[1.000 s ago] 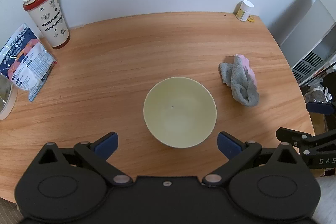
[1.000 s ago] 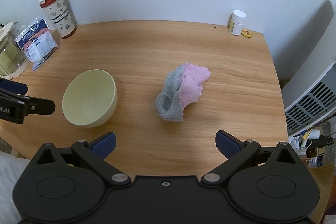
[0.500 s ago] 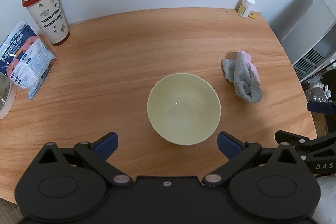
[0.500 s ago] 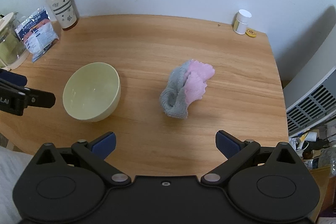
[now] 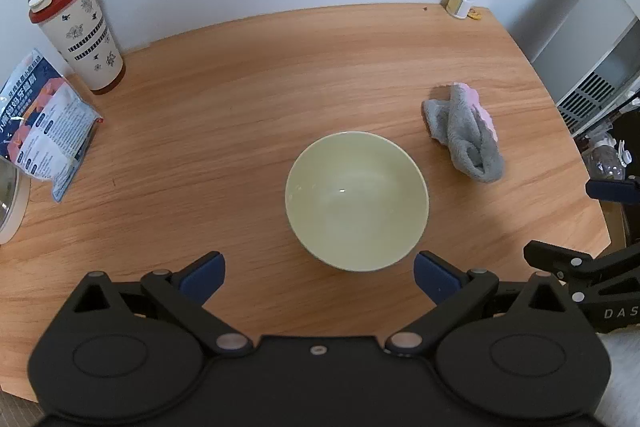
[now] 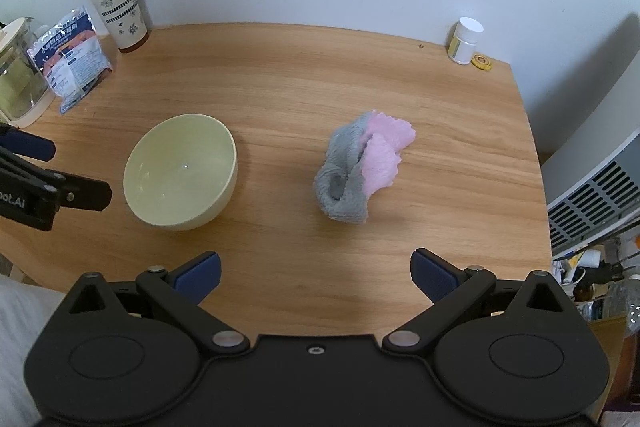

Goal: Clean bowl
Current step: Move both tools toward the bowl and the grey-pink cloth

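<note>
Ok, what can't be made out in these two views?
- Glass jar: cut off by the frame's left edge, right wrist view.
- Snack packet print: too small to read, left wrist view.
- Cloth: underside hidden by its own folds.
- Bowl: any residue too faint to tell.

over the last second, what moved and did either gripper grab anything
Only the cameras' aim shifted a little. The left gripper is open, facing the bowl; the right gripper is open, facing the cloth. Neither took hold of anything. Bowl, cloth, the red-lidded cup and the small white bottle stayed where they were on the table.
</note>
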The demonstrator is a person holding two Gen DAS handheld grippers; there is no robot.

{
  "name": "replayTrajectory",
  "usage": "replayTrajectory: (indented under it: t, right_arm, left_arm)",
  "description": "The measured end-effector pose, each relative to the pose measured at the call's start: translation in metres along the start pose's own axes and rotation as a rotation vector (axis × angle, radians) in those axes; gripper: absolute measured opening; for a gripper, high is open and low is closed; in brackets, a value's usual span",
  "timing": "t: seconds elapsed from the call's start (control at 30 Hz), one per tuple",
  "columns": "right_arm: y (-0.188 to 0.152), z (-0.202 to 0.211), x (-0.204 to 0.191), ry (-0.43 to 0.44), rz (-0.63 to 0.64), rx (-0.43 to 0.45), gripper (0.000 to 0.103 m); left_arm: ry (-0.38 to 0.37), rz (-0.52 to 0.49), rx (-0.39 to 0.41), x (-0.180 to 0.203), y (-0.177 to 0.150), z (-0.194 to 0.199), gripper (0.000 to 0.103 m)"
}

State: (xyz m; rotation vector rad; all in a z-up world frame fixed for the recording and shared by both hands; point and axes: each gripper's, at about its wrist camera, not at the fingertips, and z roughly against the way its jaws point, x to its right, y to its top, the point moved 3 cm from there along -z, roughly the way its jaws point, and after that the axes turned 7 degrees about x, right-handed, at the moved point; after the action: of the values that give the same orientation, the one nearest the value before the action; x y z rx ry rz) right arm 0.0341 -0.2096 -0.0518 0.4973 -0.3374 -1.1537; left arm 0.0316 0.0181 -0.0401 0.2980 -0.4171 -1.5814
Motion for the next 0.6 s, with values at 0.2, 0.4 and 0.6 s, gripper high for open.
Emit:
replayTrajectory:
  t: [0.2, 0.4, 0.6]
  right_arm:
    - [0.001, -0.003, -0.006, -0.013, 0.006, -0.001, 0.103]
    - [0.007, -0.003, -0.001, -0.048, -0.008, 0.029, 0.103]
    - [0.010, -0.006, 0.001, -0.030, -0.008, 0.072, 0.103]
  left_arm:
    - [-0.005, 0.011, -0.004, -0.010, 0.002, -0.003, 0.103]
    - [-0.005, 0.032, 0.012, -0.025, 0.007, -0.008, 0.103]
    - [-0.025, 0.018, 0.031, -0.029, 0.012, -0.017, 0.103]
